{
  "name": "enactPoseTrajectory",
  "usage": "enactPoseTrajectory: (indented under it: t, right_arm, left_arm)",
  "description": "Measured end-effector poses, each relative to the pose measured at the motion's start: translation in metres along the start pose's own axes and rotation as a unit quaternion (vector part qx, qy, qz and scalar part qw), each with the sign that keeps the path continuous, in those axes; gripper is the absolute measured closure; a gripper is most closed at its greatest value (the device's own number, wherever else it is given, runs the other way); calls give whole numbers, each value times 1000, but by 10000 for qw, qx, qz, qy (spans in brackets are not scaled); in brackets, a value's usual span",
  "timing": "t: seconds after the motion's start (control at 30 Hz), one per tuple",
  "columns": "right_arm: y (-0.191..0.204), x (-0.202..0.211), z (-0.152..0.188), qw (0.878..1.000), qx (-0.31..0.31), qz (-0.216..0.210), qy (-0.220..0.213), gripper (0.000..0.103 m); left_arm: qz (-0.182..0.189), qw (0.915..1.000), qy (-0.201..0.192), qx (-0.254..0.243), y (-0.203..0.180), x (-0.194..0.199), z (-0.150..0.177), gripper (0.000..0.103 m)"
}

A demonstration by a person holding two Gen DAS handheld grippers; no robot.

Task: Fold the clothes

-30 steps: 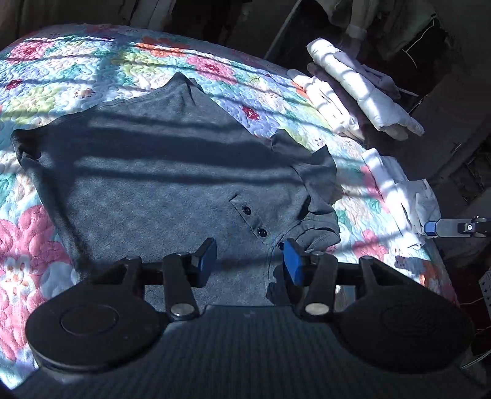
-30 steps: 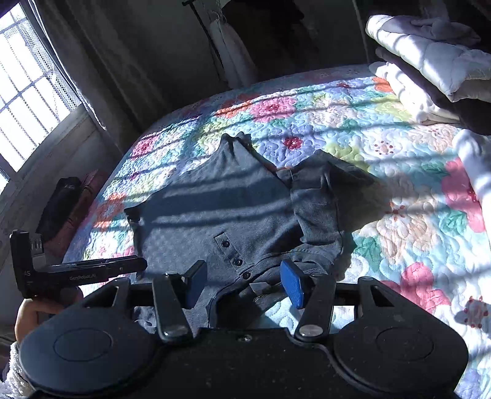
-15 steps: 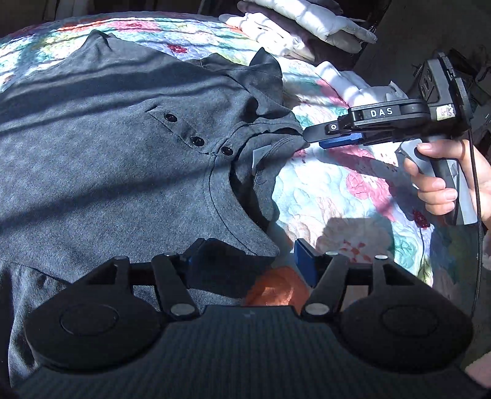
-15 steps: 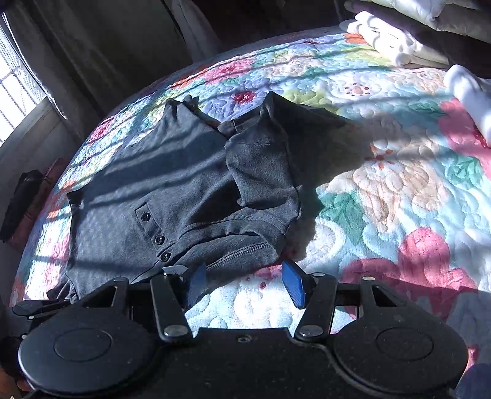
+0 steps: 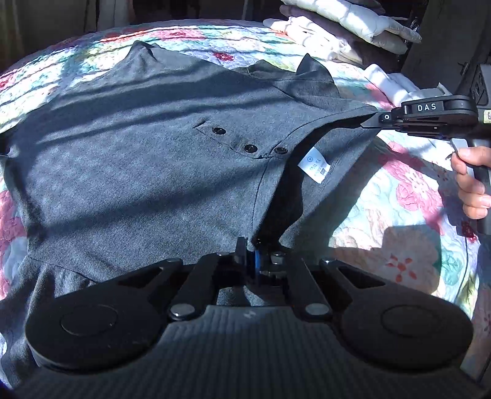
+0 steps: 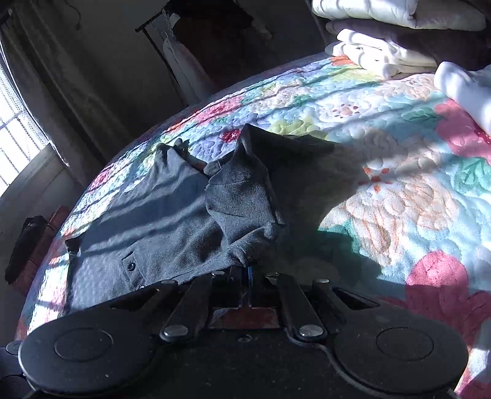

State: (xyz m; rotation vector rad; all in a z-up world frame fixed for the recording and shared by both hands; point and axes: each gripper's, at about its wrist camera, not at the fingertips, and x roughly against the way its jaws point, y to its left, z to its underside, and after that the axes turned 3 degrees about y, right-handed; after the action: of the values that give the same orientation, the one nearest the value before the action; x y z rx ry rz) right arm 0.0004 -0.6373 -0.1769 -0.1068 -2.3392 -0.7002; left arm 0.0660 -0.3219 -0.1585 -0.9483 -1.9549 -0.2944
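Observation:
A dark grey button-neck shirt point(image 5: 129, 172) lies front up on a floral quilt point(image 5: 399, 214), its white neck label point(image 5: 316, 164) showing. My left gripper point(image 5: 250, 256) is shut on the shirt at the near shoulder by the neckline. In the left wrist view my right gripper point(image 5: 373, 118) is shut on the shirt's far shoulder and holds the cloth taut. In the right wrist view the shirt point(image 6: 172, 221) spreads away, one sleeve point(image 6: 245, 202) bunched up, and my right gripper point(image 6: 245, 271) is shut on its edge.
Folded white and dark bedding is stacked at the bed's far right point(image 5: 343, 27), also in the right wrist view point(image 6: 383, 52). A white pillow point(image 6: 466, 92) lies at the right. A window point(image 6: 15, 135) and curtain are on the left, beyond the bed edge.
Both grippers came down to the shirt's neckline and shut on it, left on the near shoulder, right on the far shoulder. The collar edge is now pulled taut between them.

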Motion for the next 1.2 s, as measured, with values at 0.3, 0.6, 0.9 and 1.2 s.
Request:
enactPoseTrajectory:
  t: [0.3,0.6,0.9,1.2]
  right_arm:
    - [-20,-18,45,9967,-210,199,753,98]
    - [-10,14,5,9996,242,32,-132,38]
    - [-56,-52,-68,9917,-1140,-379,-460,34]
    - [-43,-102,-93,9981,-55,530,-309,100]
  left_arm:
    - [-184,9974,487,491,11,-12,11,96]
    - [-70,9929,-313,1147,35,29,-8,57]
    - [-591,9788,-351,1927,74,24,11,54]
    - [-1169,9699,-308,2113,93,33,17,54]
